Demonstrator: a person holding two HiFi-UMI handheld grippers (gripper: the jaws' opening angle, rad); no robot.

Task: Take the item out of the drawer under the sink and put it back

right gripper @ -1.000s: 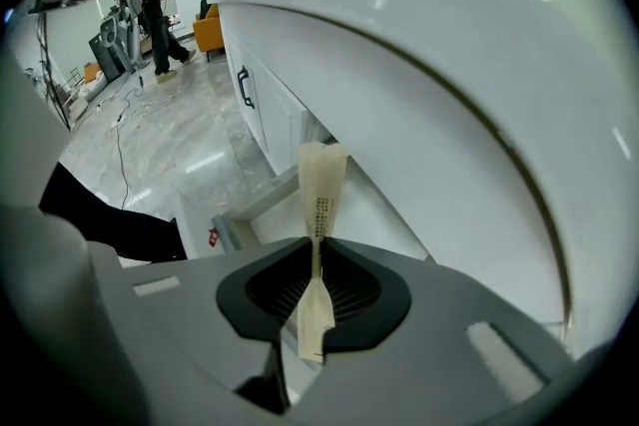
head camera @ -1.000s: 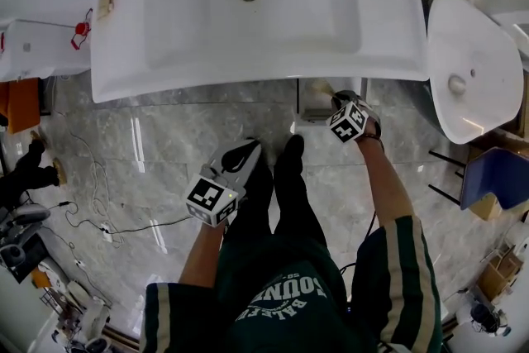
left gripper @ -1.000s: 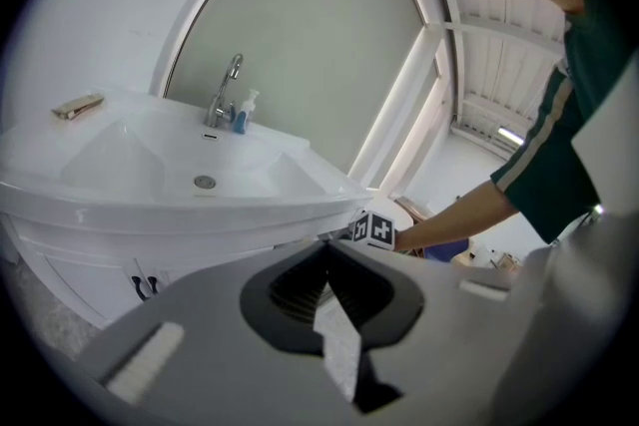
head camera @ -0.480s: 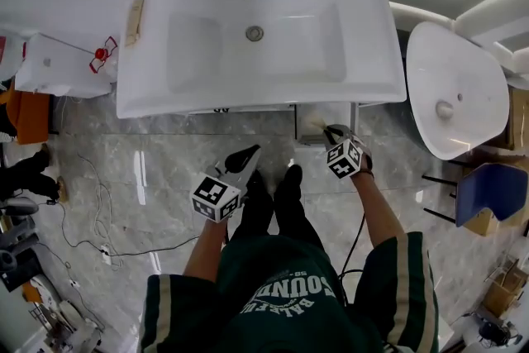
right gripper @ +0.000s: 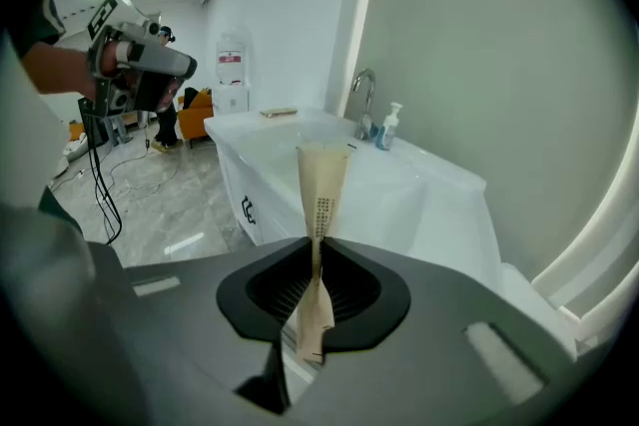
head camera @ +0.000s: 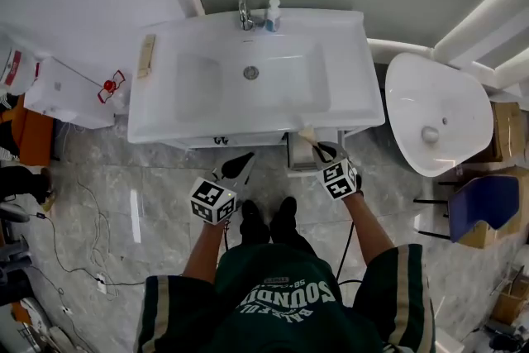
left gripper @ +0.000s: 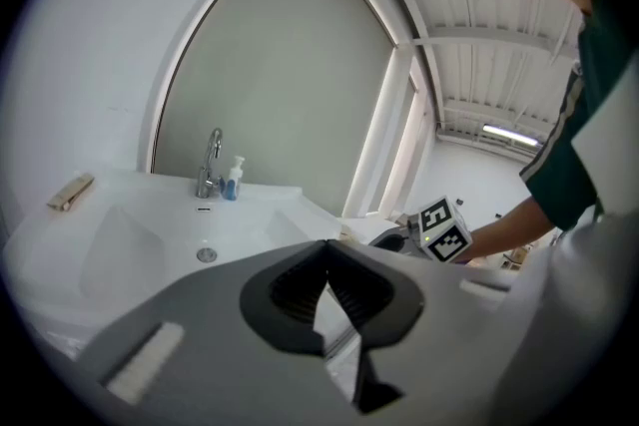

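Note:
A long tan paper packet (right gripper: pixel 321 183) with small print stands upright between the jaws of my right gripper (right gripper: pixel 315 242), which is shut on it. In the head view the right gripper (head camera: pixel 319 147) holds the packet (head camera: pixel 307 134) at the front right edge of the white sink (head camera: pixel 207 107), above the open drawer (head camera: pixel 299 155) beneath it. My left gripper (head camera: pixel 245 159) hangs in front of the sink's cabinet, left of the drawer. In its own view the left gripper (left gripper: pixel 325 249) is shut with nothing between its jaws.
A tap (head camera: pixel 244 12) and a soap bottle (head camera: pixel 272 14) stand at the sink's back rim, and a wooden piece (head camera: pixel 148 55) lies on its left rim. A white oval basin (head camera: pixel 434 124) sits to the right, a white box (head camera: pixel 66 91) to the left. Cables (head camera: pixel 74 260) lie on the marble floor.
The person has stood up, so the sink looks smaller and farther. Both grippers rose; the right one lifted the packet from the drawer up to the sink's front edge.

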